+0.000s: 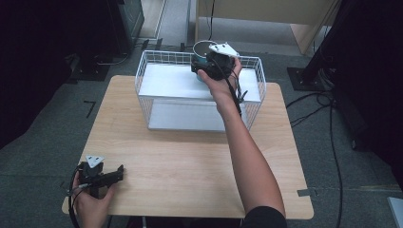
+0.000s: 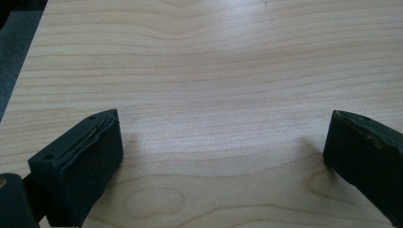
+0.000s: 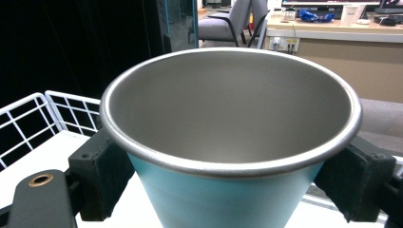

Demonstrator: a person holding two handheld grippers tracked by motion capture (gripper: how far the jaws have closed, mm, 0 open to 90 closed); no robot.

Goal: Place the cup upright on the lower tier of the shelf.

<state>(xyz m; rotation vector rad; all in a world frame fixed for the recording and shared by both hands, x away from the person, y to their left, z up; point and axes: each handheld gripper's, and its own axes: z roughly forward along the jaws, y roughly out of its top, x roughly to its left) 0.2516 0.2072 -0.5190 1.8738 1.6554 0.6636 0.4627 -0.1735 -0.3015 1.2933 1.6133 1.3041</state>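
Clamping its jaws on the teal metal cup with a steel rim (image 3: 228,142), the right gripper (image 1: 215,64) holds it over the white wire basket's (image 1: 157,59) upper shelf at top centre, likely next lowering and releasing, while the left gripper (image 1: 102,175) rests open at lower left.

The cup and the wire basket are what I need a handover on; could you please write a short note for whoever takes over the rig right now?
Right claw: shut on the blue cup, one jaw on each side just under its metal rim, cup upright and empty.
Left claw: open, holding nothing, resting at the near left corner of the wooden table.
Where things are: the cup is held over the upper white shelf of the white wire basket, at its far side.
Done: cup gripped and brought to the basket.
Left: probably set the cup down on the shelf, release, and draw the right hand back.
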